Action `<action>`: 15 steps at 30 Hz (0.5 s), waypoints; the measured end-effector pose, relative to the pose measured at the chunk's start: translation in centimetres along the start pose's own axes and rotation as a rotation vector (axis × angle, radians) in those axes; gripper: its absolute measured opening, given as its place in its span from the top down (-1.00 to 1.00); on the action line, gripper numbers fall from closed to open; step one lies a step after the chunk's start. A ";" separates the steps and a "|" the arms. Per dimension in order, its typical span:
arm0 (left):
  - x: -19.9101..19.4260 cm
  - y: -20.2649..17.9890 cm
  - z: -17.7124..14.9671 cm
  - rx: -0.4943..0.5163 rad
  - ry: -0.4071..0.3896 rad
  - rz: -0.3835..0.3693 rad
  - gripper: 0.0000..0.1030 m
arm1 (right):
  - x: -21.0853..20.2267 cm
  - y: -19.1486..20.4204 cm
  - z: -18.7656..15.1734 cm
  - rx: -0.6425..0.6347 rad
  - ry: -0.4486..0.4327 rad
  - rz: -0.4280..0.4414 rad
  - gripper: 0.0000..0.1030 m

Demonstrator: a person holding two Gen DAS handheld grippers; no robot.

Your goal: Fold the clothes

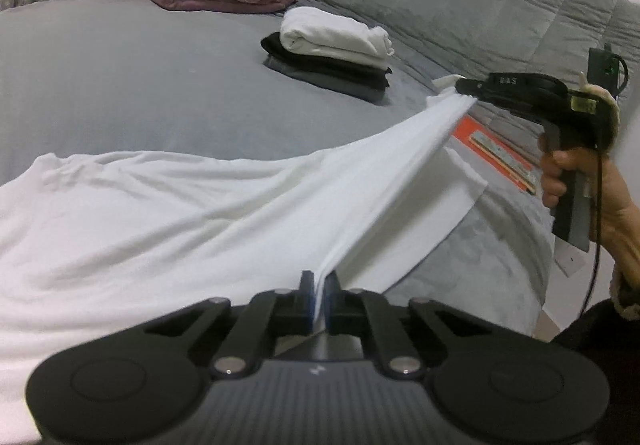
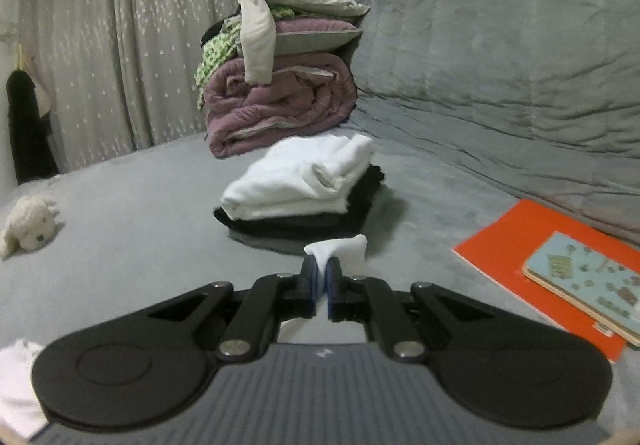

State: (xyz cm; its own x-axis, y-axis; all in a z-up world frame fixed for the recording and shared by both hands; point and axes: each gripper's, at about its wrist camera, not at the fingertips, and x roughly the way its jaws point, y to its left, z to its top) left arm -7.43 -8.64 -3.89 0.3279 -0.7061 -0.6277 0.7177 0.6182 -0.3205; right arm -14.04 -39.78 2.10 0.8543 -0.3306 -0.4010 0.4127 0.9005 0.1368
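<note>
A white garment (image 1: 168,213) lies spread over the grey bed (image 1: 120,77). One edge of it is lifted into a taut fold between both grippers. My left gripper (image 1: 319,287) is shut on the near end of that fold. My right gripper (image 1: 466,95), held by a hand (image 1: 560,173), is shut on the far end, raised above the bed. In the right wrist view the right gripper (image 2: 321,277) pinches a small tuft of the white garment (image 2: 340,247) that sticks out past its pads.
A folded white cloth on folded black clothes (image 1: 332,49) (image 2: 304,181) sits mid-bed. Behind it stands a mauve quilt with piled clothes (image 2: 280,101). An orange book with a smaller book on it (image 2: 560,269) lies at the right. A plush toy (image 2: 28,225) lies at the left, curtains behind.
</note>
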 end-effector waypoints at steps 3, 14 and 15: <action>0.0 -0.1 -0.2 0.021 0.021 -0.005 0.94 | -0.6 -1.1 -0.9 -0.031 0.058 -0.003 0.91; -1.1 0.7 -0.1 0.017 0.106 -0.080 0.74 | -0.4 -3.5 -3.6 -0.166 0.289 -0.192 0.66; -1.6 1.0 0.1 0.009 0.096 -0.079 0.69 | -0.5 -3.6 -3.3 -0.146 0.280 -0.176 0.66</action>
State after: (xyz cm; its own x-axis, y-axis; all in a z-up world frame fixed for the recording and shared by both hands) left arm -7.16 -6.96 -3.17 0.2099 -0.7156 -0.6663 0.7447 0.5585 -0.3652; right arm -16.97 -41.91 -1.15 0.6461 -0.4126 -0.6421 0.4796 0.8739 -0.0790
